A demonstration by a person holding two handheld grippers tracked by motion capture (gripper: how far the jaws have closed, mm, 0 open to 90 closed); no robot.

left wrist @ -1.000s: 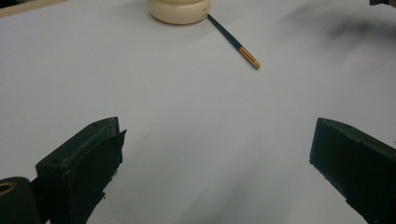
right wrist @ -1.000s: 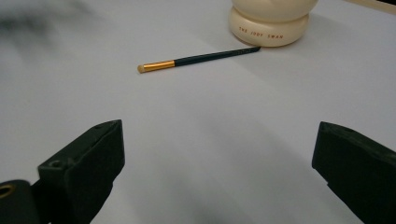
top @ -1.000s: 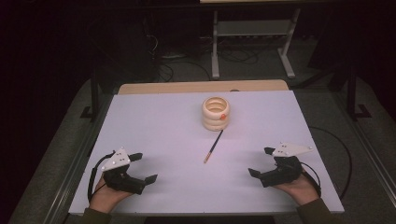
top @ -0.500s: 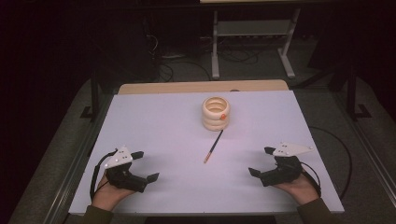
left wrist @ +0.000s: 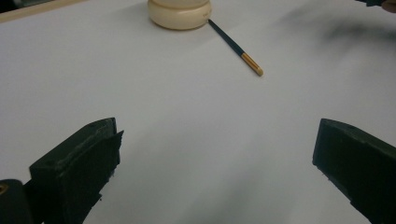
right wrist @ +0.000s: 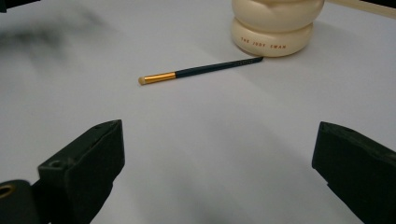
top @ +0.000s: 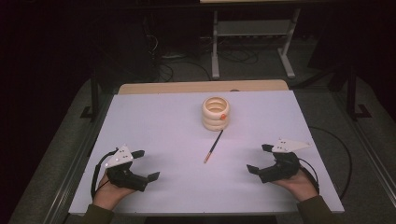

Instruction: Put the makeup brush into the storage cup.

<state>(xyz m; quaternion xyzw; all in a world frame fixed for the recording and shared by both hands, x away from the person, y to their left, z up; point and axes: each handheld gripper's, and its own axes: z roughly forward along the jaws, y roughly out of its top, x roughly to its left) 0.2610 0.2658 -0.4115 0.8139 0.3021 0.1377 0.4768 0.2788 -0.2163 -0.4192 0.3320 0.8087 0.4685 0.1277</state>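
Nothing moved: left gripper and right gripper released, resting near; thin dark gold-tipped brush between, touching cream ringed holder.

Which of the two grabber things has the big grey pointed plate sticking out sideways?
The right gripper, at the table's right edge. Its grey plate juts toward that edge; the left gripper's plate is smaller and sits on top.

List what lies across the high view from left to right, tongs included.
Left black tongs → thin dark brush with gold ferrule → cream ringed ceramic holder → right black tongs.
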